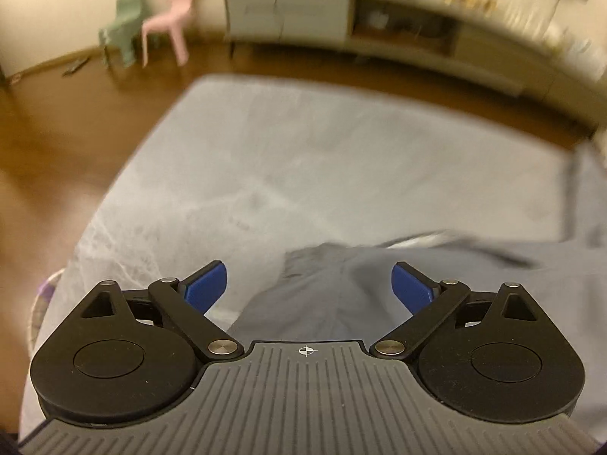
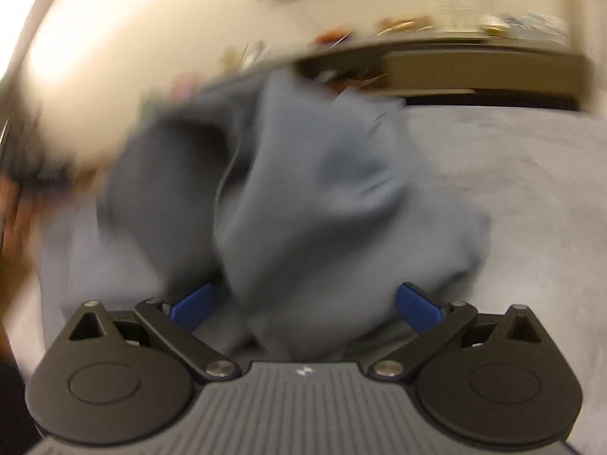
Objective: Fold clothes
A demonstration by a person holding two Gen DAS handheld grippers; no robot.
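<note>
A blue-grey garment (image 1: 474,280) lies on a light grey bed surface (image 1: 303,159), spreading to the right in the left wrist view. My left gripper (image 1: 309,286) is open, its blue pads (image 1: 206,288) wide apart above an edge of the garment. In the right wrist view the same garment (image 2: 303,189) is bunched and blurred by motion. My right gripper (image 2: 305,305) is open with cloth lying between its blue pads (image 2: 415,307); the pads do not pinch it.
The bed edge drops to a brown wooden floor (image 1: 57,159) on the left. A pink chair (image 1: 170,19) and a green chair (image 1: 121,26) stand by the far wall. A long low sideboard (image 1: 379,26) runs along the back.
</note>
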